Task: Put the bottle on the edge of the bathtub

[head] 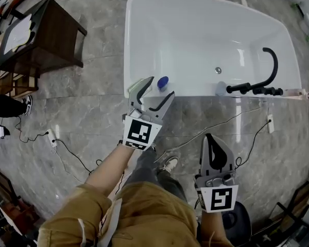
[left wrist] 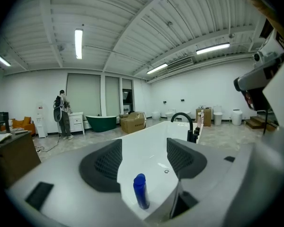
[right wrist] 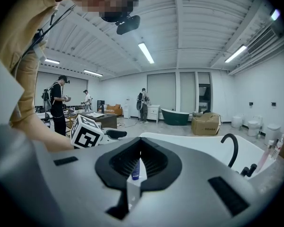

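Nearest, the right gripper [head: 210, 138] hangs clenched, empty (only its own pads meet). Beyond it, to the left, the left gripper [head: 160, 87] is released, jaws wide apart either side of the blue bottle [head: 162, 82]. The bottle stands upright, untouched, on the near edge of the white bathtub [head: 127, 45]. A black faucet [head: 272, 66] rises at the right.

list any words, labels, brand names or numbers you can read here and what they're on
No text can be read in any view.
Cardboard box: dark print on its side, too small and blurred to read.
Blue bottle: no label or lettering can be made out.
Marker cubes: black-and-white square patterns only, no letters or digits.
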{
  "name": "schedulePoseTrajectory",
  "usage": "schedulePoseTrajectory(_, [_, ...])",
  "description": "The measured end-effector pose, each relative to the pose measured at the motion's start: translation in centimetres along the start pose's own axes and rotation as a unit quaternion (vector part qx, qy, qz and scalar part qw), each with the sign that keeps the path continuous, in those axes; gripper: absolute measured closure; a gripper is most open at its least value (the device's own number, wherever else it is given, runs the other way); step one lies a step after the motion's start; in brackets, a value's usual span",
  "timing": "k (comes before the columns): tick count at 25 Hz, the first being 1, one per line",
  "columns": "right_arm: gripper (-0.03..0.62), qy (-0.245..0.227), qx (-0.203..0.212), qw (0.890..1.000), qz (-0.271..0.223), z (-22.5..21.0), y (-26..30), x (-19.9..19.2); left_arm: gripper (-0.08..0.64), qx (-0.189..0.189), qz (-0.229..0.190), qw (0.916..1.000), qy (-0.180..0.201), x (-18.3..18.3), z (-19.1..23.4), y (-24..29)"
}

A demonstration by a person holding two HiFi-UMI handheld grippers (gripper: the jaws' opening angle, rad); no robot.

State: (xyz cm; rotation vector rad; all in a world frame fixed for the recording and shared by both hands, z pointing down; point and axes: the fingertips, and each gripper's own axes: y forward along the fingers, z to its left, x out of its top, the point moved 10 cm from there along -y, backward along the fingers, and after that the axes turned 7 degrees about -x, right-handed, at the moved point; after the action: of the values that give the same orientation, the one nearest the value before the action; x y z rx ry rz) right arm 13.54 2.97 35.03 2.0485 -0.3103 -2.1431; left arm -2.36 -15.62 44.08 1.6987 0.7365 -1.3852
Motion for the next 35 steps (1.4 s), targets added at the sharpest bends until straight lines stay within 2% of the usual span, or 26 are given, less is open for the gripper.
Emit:
schedulePoseTrajectory(2, [0.589, 0.001, 0.0, 1.0, -0.001, -0.3, -0.8, 0.2, 0.27, 0.004, 0.0, 1.0, 0.004, 1.1, -0.4, -0.5])
schedulePoseTrajectory(5, [0.589, 0.002, 0.002, 1.0, -0.004, -0.7, -1.7, 0.4, 0.348, 0.018, 0.006, 0.9998, 0.012, 2.4, -0.6, -1.3])
schedulePoseTrajectory(15, [0.589, -0.01, 0.013, 1.0, -0.022, -1.5, -3.2, 2.6, 0.509, 0.054, 0.0, 0.9983, 0.022, 6.5, -1.6, -5.0])
schedulePoseTrajectory(20, [0.589, -0.013, 0.027, 0.999, -0.041, -1.7, -3.7, 4.2, 0.552, 0.067, -0.012, 0.9975, 0.017, 8.5, -2.4, -6.9])
schedulePoseTrajectory(27, [0.589, 0.016, 0.052, 0.996, -0.072, -2.1, -5.4, 6.7, 0.554, 0.075, -0.03, 0.9966, 0.016, 11.9, -3.3, -10.8])
schedulePoseTrajectory(31, [0.589, 0.048, 0.066, 0.993, -0.082, -2.6, -6.3, 7.9, 0.554, 0.08, -0.048, 0.9956, 0.013, 14.2, -3.6, -13.1])
schedulePoseTrajectory(35, [0.589, 0.052, 0.068, 0.992, -0.095, -3.0, -7.2, 9.0, 0.554, 0.089, -0.068, 0.9937, 0.002, 16.7, -4.2, -15.1])
